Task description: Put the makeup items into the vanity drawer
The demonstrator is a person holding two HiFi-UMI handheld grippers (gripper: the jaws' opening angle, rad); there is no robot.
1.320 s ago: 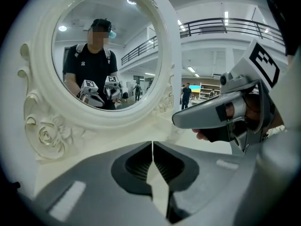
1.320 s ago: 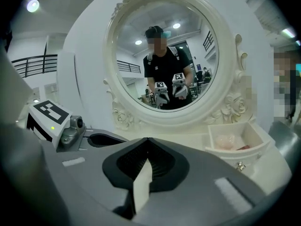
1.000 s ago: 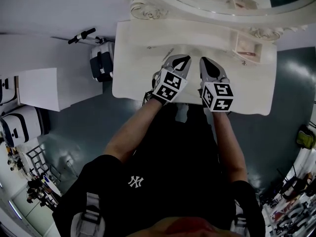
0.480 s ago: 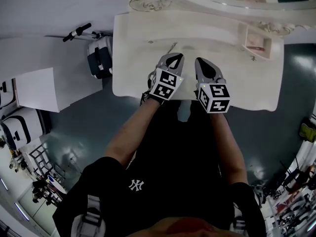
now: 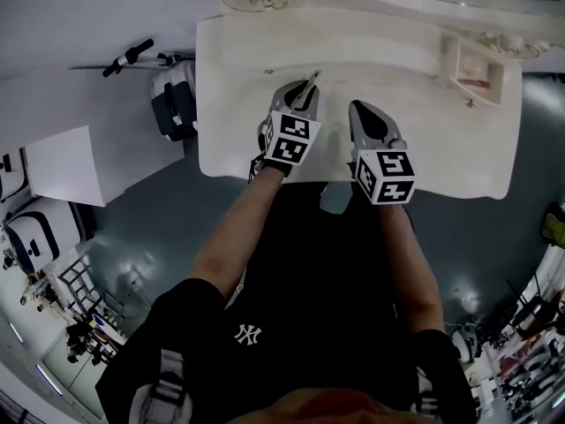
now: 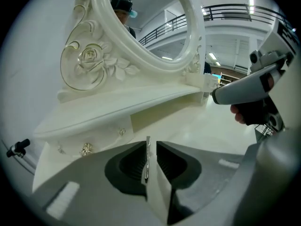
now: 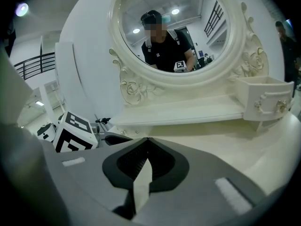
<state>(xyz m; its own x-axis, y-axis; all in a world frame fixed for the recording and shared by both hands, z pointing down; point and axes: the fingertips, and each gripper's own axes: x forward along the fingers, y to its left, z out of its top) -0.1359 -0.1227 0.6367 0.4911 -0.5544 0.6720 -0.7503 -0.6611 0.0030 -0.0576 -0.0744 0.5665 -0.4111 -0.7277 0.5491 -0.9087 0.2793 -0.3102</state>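
Note:
On the white vanity top [image 5: 231, 104] lies a thin metal makeup tool [image 5: 312, 82]. My left gripper [image 5: 303, 94] is right at it. In the left gripper view the tool [image 6: 147, 157] shows as a narrow strip in the gap between the jaws, close against the left pad. The jaws stand a narrow slit apart, and bare tabletop shows beside the strip. My right gripper [image 5: 360, 109] hovers over the top just to the right, shut and holding nothing [image 7: 146, 139]. The small vanity drawer [image 5: 478, 68] at the right stands pulled out, also visible in the right gripper view [image 7: 263, 97].
An oval mirror [image 7: 174, 29] in a carved white frame rises behind the top. Under its shelf [image 6: 117, 109] are closed little drawers with knobs [image 6: 86, 149]. A suitcase [image 5: 172, 104] and a white box [image 5: 66, 162] stand on the floor to the left.
My left gripper has moved forward and down to the thin tool on the top. The right gripper has sunk a little, and the vanity has shifted slightly in the head view.

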